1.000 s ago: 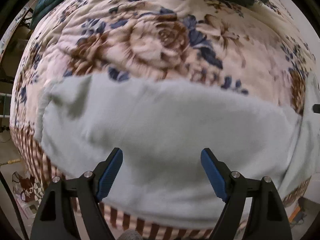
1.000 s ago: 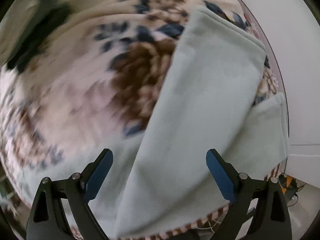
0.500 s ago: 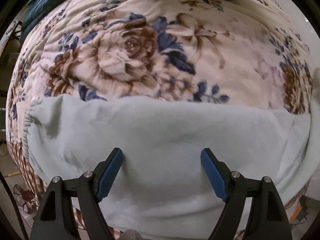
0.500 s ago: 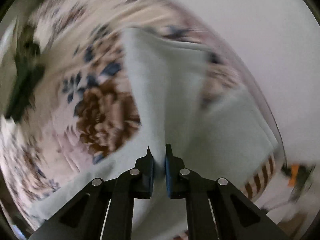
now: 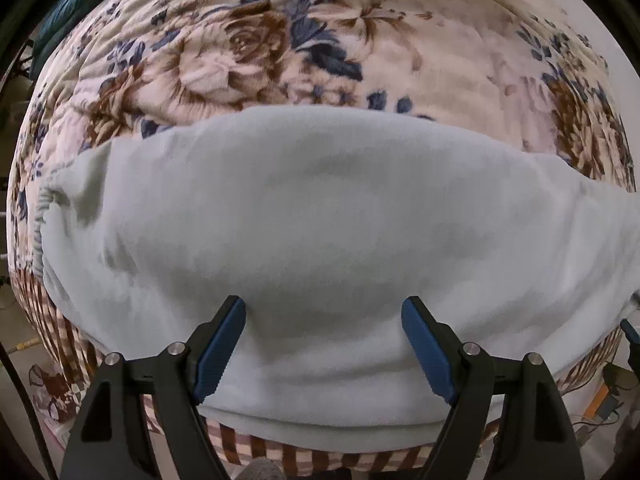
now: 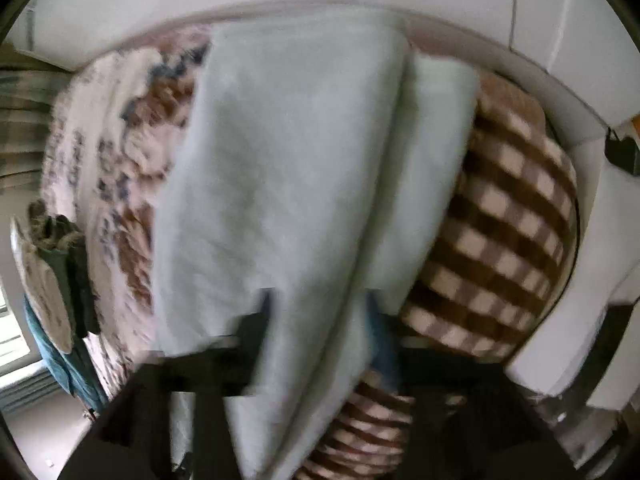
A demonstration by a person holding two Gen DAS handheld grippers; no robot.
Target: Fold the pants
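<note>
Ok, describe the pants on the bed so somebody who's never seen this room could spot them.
Look at the bed's flowered blanket with its brown checked border. Along the near edge lie the pants, pale blue-grey fleece. They are the only plain, unpatterned cloth there, with a gathered waistband at one end.

No text, label, brand or number could be read anywhere (the right wrist view was blurred).

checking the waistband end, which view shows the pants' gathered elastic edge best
The left wrist view: the pants lie sharp, their gathered edge visible at far left. The right wrist view is motion-blurred and shows only the legs' folded layers.
</note>
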